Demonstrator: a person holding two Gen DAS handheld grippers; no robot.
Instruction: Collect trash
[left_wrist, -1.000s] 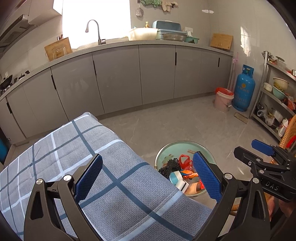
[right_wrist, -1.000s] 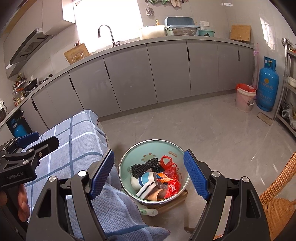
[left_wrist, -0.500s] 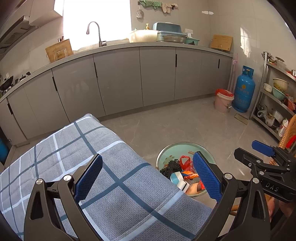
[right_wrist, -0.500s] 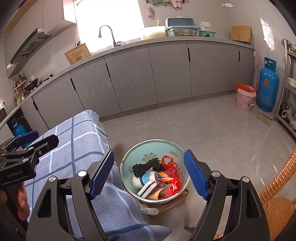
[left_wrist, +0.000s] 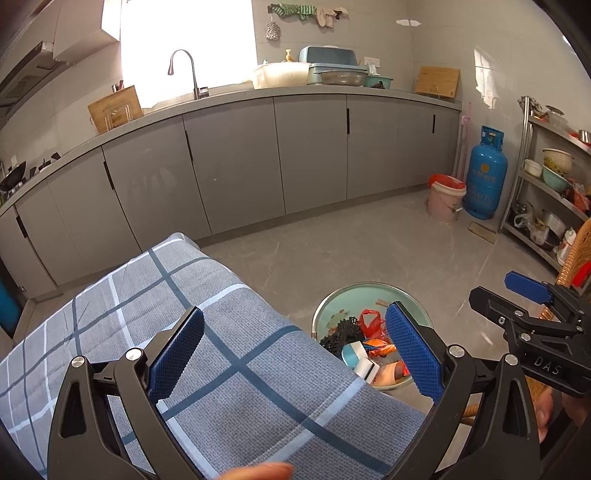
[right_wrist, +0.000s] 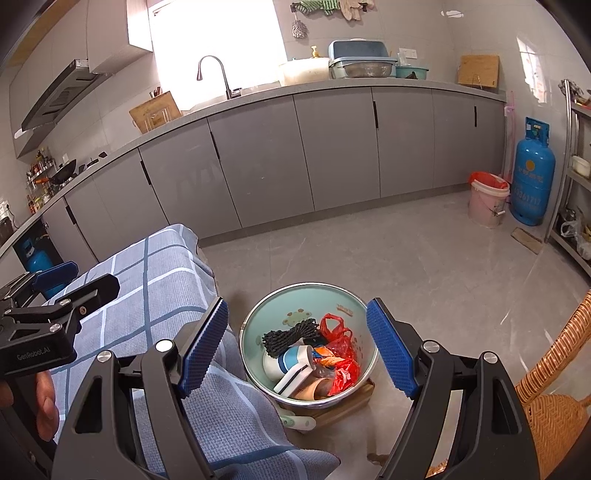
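A pale green metal basin (right_wrist: 258, 325) stands on the floor beside the table and holds trash: a black cord bundle (right_wrist: 288, 334), red plastic bags (right_wrist: 341, 356), a blue-and-white container (right_wrist: 290, 363) and a tan piece. The basin also shows in the left wrist view (left_wrist: 354, 295). My right gripper (right_wrist: 297, 349) is open and empty, held above the basin. My left gripper (left_wrist: 295, 352) is open and empty above the table's grey checked cloth (left_wrist: 236, 373). The right gripper also shows at the right of the left wrist view (left_wrist: 517, 299).
Grey kitchen cabinets (right_wrist: 258, 166) run along the back. A pink bucket (right_wrist: 487, 201) and a blue gas cylinder (right_wrist: 532, 177) stand at the far right, next to a metal shelf rack (left_wrist: 550, 192). A wicker chair (right_wrist: 554, 387) stands at the right of the basin.
Both grippers stay open; the views have shifted only slightly. The trash in the basin has not moved.
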